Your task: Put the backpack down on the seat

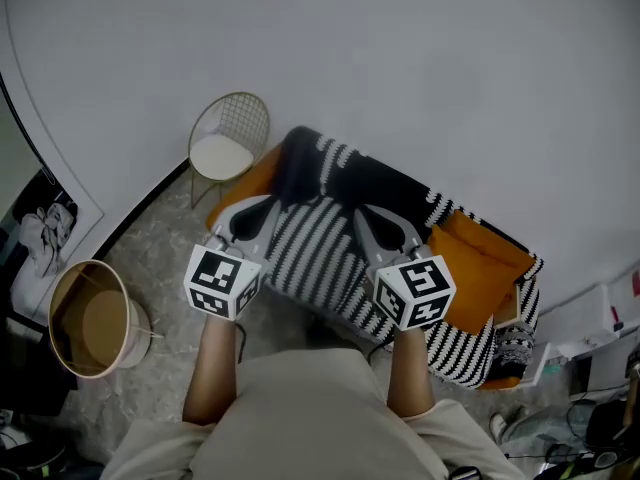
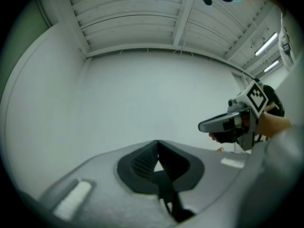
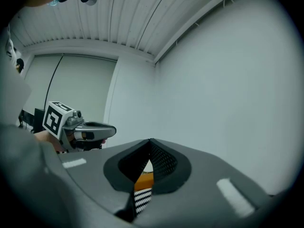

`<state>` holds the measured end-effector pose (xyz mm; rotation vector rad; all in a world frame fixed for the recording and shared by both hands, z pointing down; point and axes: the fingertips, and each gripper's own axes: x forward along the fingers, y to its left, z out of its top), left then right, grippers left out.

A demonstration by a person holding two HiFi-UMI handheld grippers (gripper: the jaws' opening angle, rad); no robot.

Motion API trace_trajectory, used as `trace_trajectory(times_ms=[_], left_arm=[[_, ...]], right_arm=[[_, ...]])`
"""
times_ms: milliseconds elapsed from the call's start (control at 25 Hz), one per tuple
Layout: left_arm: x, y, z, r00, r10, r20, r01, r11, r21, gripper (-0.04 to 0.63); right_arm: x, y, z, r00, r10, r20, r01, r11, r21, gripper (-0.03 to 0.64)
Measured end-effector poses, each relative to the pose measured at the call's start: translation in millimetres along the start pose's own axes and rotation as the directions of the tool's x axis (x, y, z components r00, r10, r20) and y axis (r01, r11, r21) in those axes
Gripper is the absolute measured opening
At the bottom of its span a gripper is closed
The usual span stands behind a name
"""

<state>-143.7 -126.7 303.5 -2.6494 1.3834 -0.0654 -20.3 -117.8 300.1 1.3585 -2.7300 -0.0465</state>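
Both tools read jaws together and empty: left tool (image 1: 250,213), right tool (image 1: 372,223), just above the seat (image 1: 480,258). Backpack (image 1: 310,168) looks like the dark mass lying on the seat, not certain. Set-down looks done; you only need to back off.

Left tool (image 1: 248,211) and right tool (image 1: 366,216) level, side by side, jaws together
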Motion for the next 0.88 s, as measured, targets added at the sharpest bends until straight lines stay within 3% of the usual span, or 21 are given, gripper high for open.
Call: trace_trajectory(times_ms=[880], left_arm=[[-4.6,-15.6,1.4,1.000,-0.029,-0.006,0.029,0.999,0.012,0.003]], right_arm=[[-21.2,-4.4,6.0,0.999,-0.029,0.026,0.029,1.000,-0.003,0.006]])
